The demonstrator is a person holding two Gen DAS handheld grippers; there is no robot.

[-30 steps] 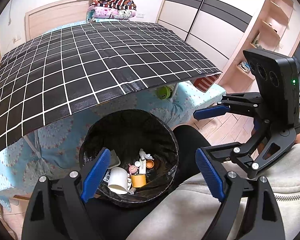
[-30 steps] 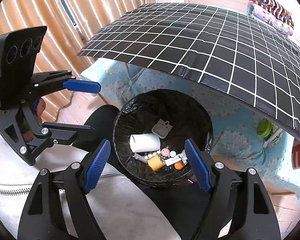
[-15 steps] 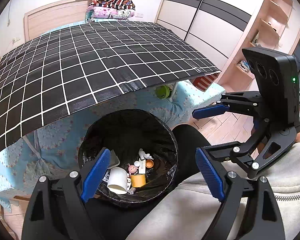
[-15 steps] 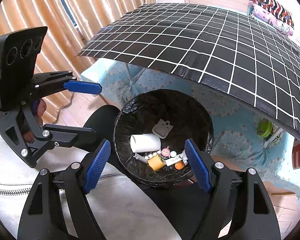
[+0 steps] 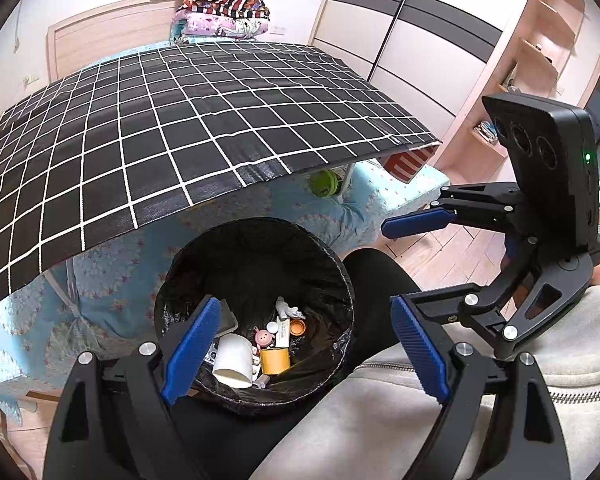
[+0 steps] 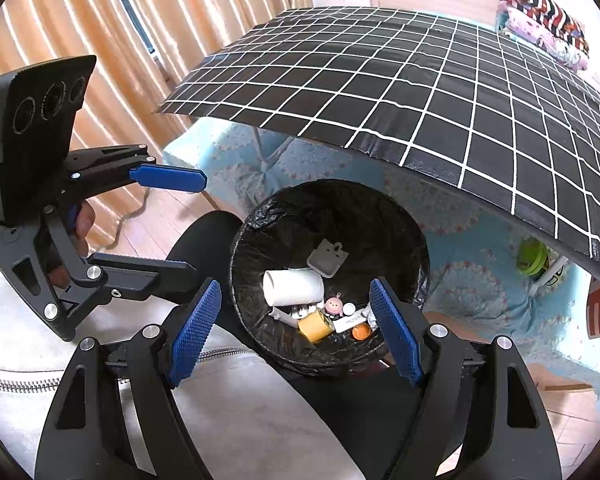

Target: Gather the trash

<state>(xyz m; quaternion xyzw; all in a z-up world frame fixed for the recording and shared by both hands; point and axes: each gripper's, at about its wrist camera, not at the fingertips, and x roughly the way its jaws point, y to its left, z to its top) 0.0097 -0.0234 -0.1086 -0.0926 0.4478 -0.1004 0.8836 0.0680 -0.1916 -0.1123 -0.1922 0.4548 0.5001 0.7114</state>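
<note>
One trash bin [image 5: 256, 260] lined with a black bag stands on the floor just beside the person's black-trousered leg [image 5: 374, 280], below the edge of one table draped in a black-and-white checked cloth [image 5: 172, 120]. Inside lie one white paper cup [image 5: 233, 360], one yellow tape roll [image 5: 274, 361], one small pink figure [image 5: 263, 338], one orange cap [image 5: 297, 326] and one grey tag-shaped piece [image 6: 327, 258], plus some white scraps too small to count. The cup lies on its side; in the left wrist view its mouth faces the near rim, its long axis running toward the camera. Two grippers hover above the bin: the left gripper [image 5: 306, 350] is spread wide with nothing between its blue pads, and the right gripper [image 6: 296, 330] is equally wide and empty. Only the left wrist view shows the wardrobe [image 5: 412, 36] and shelves; only the right wrist view shows the orange curtains [image 6: 204, 16]. A green object [image 6: 533, 258] sits under the table.
</note>
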